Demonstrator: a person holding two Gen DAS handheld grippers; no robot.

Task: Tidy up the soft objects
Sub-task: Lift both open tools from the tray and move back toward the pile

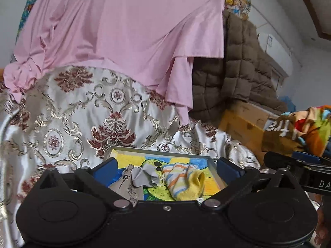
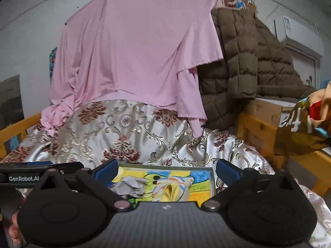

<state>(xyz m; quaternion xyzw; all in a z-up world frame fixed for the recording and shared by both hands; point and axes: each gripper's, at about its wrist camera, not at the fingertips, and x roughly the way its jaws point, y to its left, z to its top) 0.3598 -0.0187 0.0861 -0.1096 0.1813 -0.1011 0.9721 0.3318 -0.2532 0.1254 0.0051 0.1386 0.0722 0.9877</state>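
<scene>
Striped sock (image 1: 182,180), orange, blue and white with a yellow cuff, lay crumpled in a shallow tray (image 1: 215,165) whose floor carried a bright yellow, green and blue drawing. Just beside it on the left, a grey sock (image 1: 144,175), bunched up; the two looked close, contact uncertain. A beige printed cloth (image 1: 126,188) lay at the tray's near left corner.

Left gripper (image 1: 165,169): blue-padded jaws stood wide apart over the tray, nothing between the pads. Right gripper (image 2: 165,170): same, jaws spread wide and empty, both socks visible below the gap. Part of the right gripper showed at the right edge of the left wrist view.

The tray rested on a silvery bedspread (image 1: 82,113) with dark red floral pattern. Behind it hung a pink sheet (image 1: 124,31), draped over the bedding. To the right, a brown quilted jacket (image 1: 238,72) heaped over a wooden bed frame (image 2: 258,132).
</scene>
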